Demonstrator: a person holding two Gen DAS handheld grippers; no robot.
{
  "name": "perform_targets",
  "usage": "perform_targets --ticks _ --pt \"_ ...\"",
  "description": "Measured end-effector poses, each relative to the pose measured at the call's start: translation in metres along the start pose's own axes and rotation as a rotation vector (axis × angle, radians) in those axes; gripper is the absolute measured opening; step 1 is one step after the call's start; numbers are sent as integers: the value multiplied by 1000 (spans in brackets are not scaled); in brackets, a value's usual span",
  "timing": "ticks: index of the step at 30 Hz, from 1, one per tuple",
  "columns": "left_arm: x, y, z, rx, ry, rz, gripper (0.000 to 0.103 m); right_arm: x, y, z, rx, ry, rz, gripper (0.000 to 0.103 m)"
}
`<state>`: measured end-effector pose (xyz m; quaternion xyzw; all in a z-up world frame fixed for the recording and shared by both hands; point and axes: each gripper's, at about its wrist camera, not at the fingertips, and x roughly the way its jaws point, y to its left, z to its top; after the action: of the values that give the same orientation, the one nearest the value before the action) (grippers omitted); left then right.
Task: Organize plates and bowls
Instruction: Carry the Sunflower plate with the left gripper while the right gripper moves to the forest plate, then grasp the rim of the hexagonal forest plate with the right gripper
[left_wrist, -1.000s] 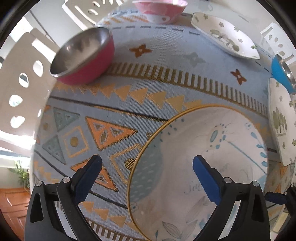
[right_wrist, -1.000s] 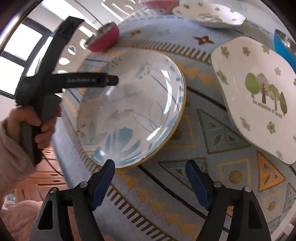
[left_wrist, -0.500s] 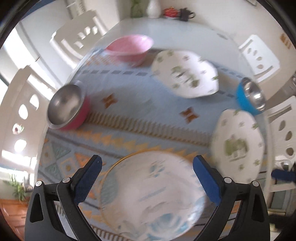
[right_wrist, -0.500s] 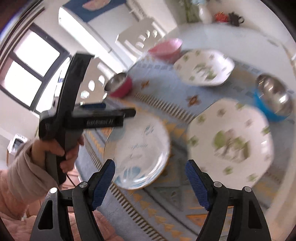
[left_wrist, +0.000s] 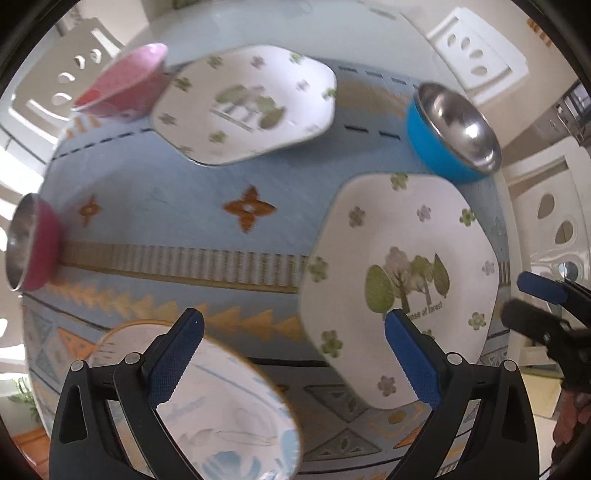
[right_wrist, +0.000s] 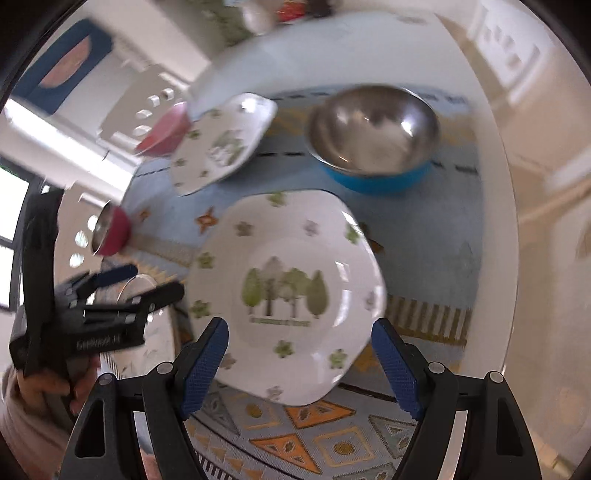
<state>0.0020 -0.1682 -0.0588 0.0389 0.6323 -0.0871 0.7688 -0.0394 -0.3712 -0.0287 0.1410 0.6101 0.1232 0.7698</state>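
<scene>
Both the left claw (left_wrist: 291, 343) and right claw (right_wrist: 299, 354) are held released above the tree-printed plate (right_wrist: 284, 295) on the counter (right_wrist: 491, 229).

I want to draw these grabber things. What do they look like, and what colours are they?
Each one is a black frame with round silver screws. The left gripper and the right gripper both have two fingers with bumpy blue pads. In the right wrist view, the left one's black body carries small pale lettering, too blurred to read, and the hand holding it has a pale pinkish sleeve.
</scene>
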Motion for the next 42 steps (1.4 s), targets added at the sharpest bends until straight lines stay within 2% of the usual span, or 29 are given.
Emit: perform_targets --ticks 6,17,20,23,25,27,32,36,41,42 --pt "22 -8 3 -3 45 -9 97 21 -22 2 78 48 -62 78" --pt "52 -9 3 -13 103 4 97 56 -26 13 74 131 -142 78" --pt "59 -13 2 -2 99 32 99 61 -26 14 68 149 -178 80" --pt "65 -12 3 -32 105 15 99 61 -25 15 55 155 -196 81" --pt "66 -6 3 -47 108 4 101 63 -24 16 49 159 -191 90" --pt "68 -1 4 -66 116 -11 102 65 -21 15 42 158 -176 94" --pt "68 -4 4 -52 90 -14 103 66 -19 15 34 161 -193 95" --pt "69 -5 8 -62 94 -18 103 65 -19 14 22 155 -169 103" --pt "71 5 5 -54 82 -20 103 67 -19 14 16 144 -163 103" --pt "69 -3 6 -54 78 -18 103 72 -14 14 7 145 -165 103"
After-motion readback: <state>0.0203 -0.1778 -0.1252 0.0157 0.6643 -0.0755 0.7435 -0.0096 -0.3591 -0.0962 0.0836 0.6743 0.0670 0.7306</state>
